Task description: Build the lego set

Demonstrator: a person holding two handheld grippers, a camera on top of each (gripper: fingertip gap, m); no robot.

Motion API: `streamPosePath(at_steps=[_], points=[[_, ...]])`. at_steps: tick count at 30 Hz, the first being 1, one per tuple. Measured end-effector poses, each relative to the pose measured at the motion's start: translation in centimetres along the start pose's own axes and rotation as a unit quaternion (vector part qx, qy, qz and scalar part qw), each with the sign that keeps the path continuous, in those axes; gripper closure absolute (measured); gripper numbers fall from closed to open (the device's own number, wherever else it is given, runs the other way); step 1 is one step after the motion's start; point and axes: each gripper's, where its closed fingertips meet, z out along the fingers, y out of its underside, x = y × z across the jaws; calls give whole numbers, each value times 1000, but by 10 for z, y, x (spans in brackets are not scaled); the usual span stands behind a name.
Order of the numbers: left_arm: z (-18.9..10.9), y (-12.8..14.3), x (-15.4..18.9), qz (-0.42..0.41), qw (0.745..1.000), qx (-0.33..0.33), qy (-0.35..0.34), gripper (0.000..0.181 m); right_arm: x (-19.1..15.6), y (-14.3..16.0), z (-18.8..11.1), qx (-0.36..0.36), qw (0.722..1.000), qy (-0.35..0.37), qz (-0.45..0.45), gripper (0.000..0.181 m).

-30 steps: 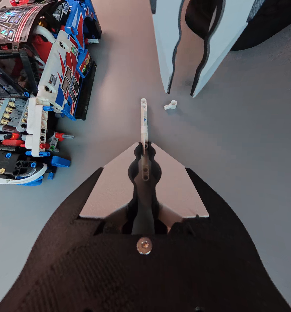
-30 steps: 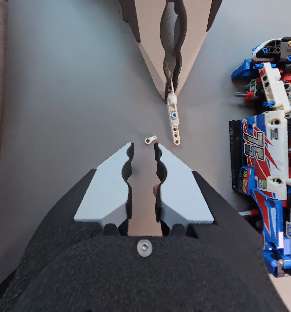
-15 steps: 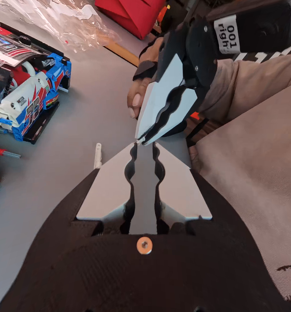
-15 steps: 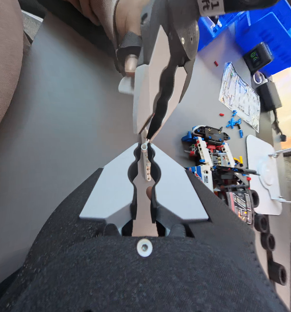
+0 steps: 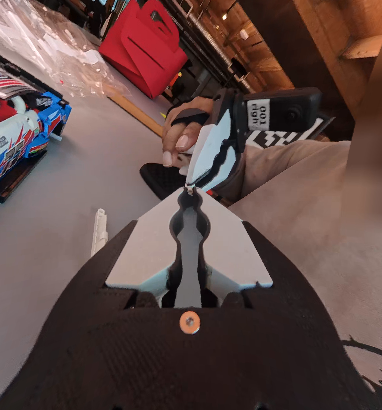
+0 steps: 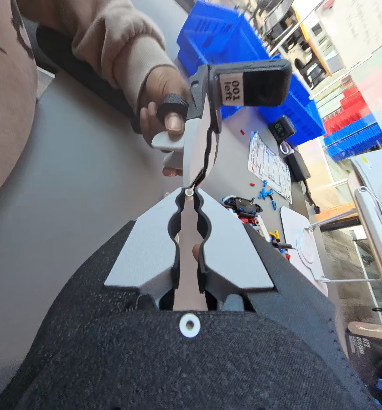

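My left gripper (image 5: pixel 189 191) and right gripper (image 6: pixel 189 192) meet tip to tip above the grey table (image 5: pixel 79 199). A small white connector (image 6: pixel 189 191) sits between the right fingertips; it also shows in the left wrist view (image 5: pixel 189 190), pinched at the left tips. Both grippers look shut on it. The right gripper (image 5: pixel 191 183) shows opposite in the left view, the left gripper (image 6: pixel 196 179) in the right view. A long white beam (image 5: pixel 100 230) lies on the table left of the left gripper. The part-built blue, white and red race car (image 5: pixel 14 137) stands at far left.
A person's hands (image 5: pixel 179 137) and beige sleeves (image 6: pixel 119 44) hold the grippers. Clear plastic bags (image 5: pixel 52 48) and a red box (image 5: pixel 145 48) lie beyond the car. Blue bins (image 6: pixel 241 55), an instruction sheet (image 6: pixel 267 164) and loose blue pins (image 6: pixel 265 194) are on the far side.
The left gripper released the white beam onto the table, tilted up and closed on the connector. The right gripper picked the connector off the table and raised it to the left gripper's tips.
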Motion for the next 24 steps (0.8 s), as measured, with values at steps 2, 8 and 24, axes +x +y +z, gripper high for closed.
streamPosePath(at_steps=[2, 8, 24], points=[[-3, -11, 15, -17, 998, 37, 54, 179, 7, -17, -6, 60, 998, 20, 27, 175], [-6, -26, 36, -61, 985, 87, 138, 179, 17, -40, -16, 148, 986, 52, 55, 175], [-15, 51, -78, 223, 917, -235, -232, 150, -12, 99, 13, -213, 949, -187, 135, 176]])
